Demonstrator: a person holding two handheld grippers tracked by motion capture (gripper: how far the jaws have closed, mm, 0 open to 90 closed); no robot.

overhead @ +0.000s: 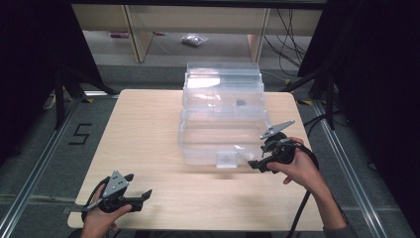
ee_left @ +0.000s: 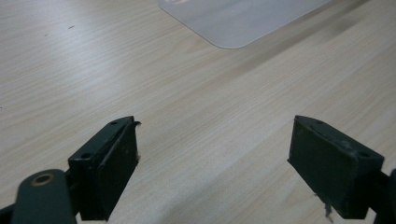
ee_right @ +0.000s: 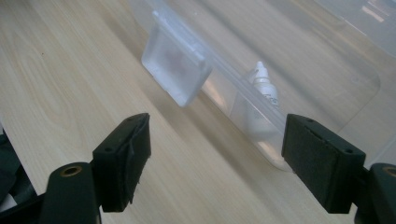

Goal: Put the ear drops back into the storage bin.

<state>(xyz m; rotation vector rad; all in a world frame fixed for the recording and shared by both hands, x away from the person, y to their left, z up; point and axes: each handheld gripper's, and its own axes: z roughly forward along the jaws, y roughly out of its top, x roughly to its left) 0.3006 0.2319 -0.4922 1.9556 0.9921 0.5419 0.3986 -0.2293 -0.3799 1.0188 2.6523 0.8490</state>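
My right gripper [overhead: 258,164] at front right corner of clear box [overhead: 223,130] on table [overhead: 148,139], fingers [ee_right: 125,161] wide, empty. Small white bottle [ee_right: 262,84] inside box behind front wall. Left gripper [overhead: 141,197] idle, fingers wide. Risk: fingers strike wall or latch [ee_right: 176,63], shoving box.

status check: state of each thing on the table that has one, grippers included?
clear plastic box: open, lid tipped up behind it
latch flap: hanging loose on the box's front wall, not fastened
small white bottle: lying inside the box against the front wall, cap on
left gripper: open, nothing between the jaws, low over bare table
right gripper: open, holding nothing, facing the box's front wall
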